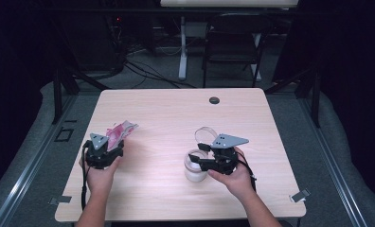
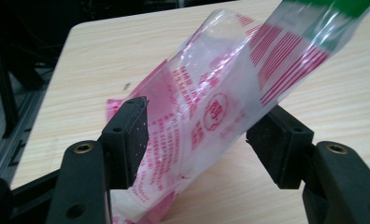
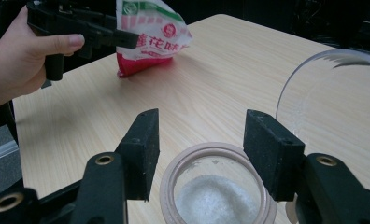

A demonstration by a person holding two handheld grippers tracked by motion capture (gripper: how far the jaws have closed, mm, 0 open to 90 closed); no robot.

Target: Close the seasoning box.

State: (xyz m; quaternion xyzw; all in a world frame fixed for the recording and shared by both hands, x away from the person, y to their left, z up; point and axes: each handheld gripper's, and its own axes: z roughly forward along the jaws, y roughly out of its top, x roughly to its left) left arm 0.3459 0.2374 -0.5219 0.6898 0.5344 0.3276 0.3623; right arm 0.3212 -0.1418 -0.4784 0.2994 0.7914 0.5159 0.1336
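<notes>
1 jar (image 3: 218, 186) of white grains inside

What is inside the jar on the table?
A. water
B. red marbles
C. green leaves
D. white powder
D: the right gripper view looks down into the open jar, and a heap of white powder sits at its bottom.

Look past your work and you see a pale wooden surface (image 1: 176, 118) filling the middle of the high view, with a small dark round cap (image 1: 214, 100) set in it near the far edge, right of centre. Beyond it, at the top centre, a black folding chair (image 1: 233, 42) stands on grey carpet beside a white table leg (image 1: 182, 47). Dark cables (image 1: 143, 71) trail across the floor at upper left.
</notes>
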